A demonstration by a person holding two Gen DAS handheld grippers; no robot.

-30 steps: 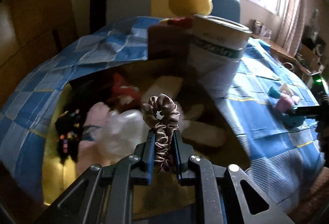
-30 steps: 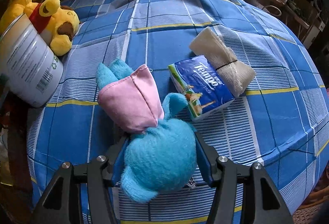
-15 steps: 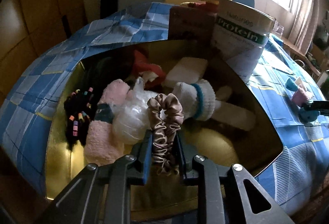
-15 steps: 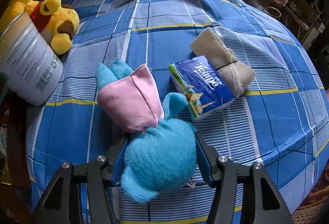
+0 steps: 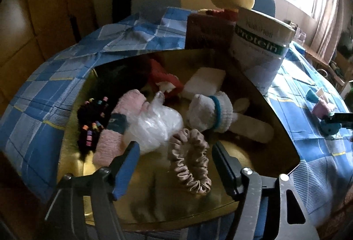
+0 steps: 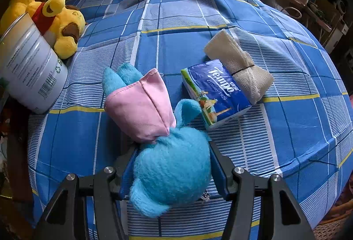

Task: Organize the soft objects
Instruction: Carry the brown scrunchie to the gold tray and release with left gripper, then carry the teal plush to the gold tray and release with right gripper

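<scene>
Scrunchie [image 5: 189,160]: lies loose on gold tray [image 5: 260,165] between spread jaws of left claw [image 5: 175,159]; nothing gripped, likely just dropped among gathered softs. Around it: plastic bag [image 5: 154,127], pink sock [image 5: 119,127], white sock [image 5: 211,112].
Blue plush [image 6: 172,169]: clamped in right claw [image 6: 172,165], resting on blanket [image 6: 286,129]; probably tray-bound. Beyond: tissue pack [image 6: 216,99], cloth roll [image 6: 238,66], can [image 6: 30,68].

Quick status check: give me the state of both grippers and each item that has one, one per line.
left gripper: open, jaws spread either side of the scrunchie
scrunchie: released, lying in the gold tray
right gripper: shut on the blue plush toy
blue plush toy: gripped, lying on the checked cloth
tissue pack: sealed, lying flat
beige cloth roll: rolled, tied with a band
protein can: tilted
</scene>
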